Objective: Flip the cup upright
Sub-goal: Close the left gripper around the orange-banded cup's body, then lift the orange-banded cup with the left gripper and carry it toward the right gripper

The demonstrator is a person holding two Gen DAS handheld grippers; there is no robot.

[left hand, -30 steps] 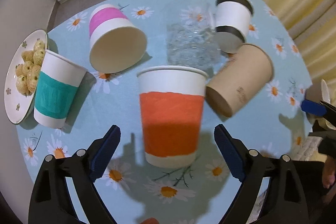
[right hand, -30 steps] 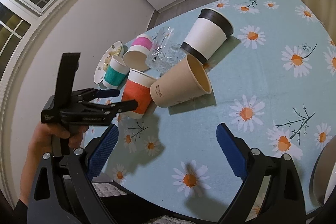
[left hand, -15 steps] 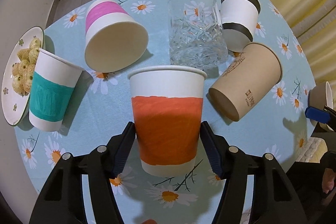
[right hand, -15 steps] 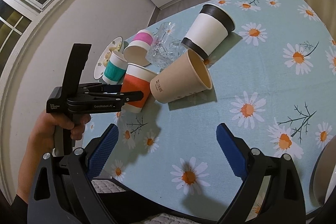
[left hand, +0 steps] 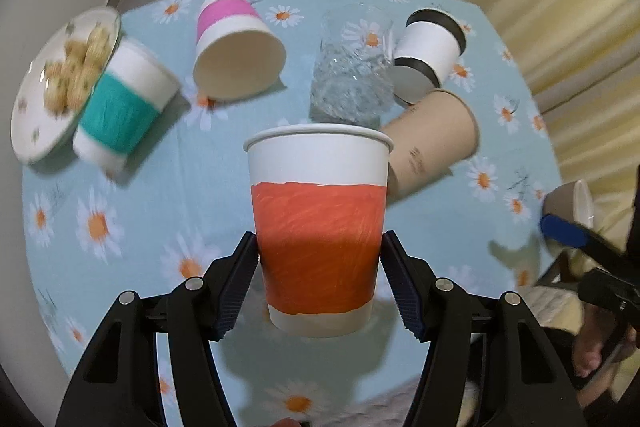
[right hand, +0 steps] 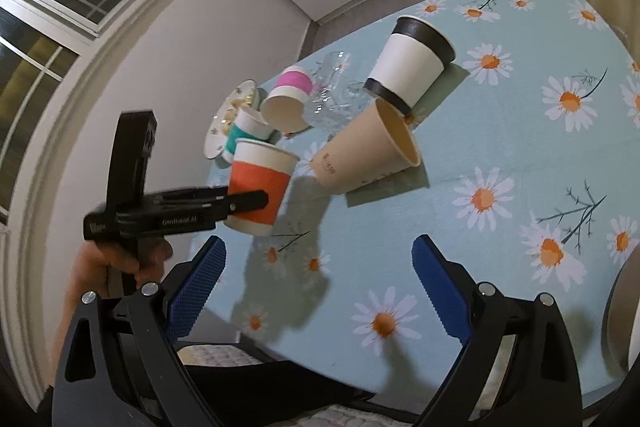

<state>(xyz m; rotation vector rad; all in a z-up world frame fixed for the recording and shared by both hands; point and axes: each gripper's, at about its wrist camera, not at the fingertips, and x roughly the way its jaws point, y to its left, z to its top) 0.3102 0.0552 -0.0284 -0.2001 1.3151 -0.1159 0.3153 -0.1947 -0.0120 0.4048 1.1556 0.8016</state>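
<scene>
My left gripper (left hand: 320,275) is shut on the orange-banded paper cup (left hand: 318,223), which is upright and lifted off the daisy tablecloth (left hand: 132,227). The right wrist view shows the same cup (right hand: 260,187) held above the table by the left gripper (right hand: 244,203). My right gripper (right hand: 320,279) is open and empty, low over the table's near edge. A brown cup (left hand: 432,143), a pink-banded cup (left hand: 236,47) and a black-banded cup (left hand: 428,51) lie on their sides beyond it.
A teal-banded cup (left hand: 120,107) stands beside a plate of snacks (left hand: 44,95) at the left. A clear glass (left hand: 352,67) stands behind the orange cup. A curtain (left hand: 560,7) hangs at the right. The right gripper's blue fingertip (left hand: 564,231) shows at the right edge.
My left gripper closed on the orange cup, then raised it off the table. The right gripper stayed open and nearly still.
</scene>
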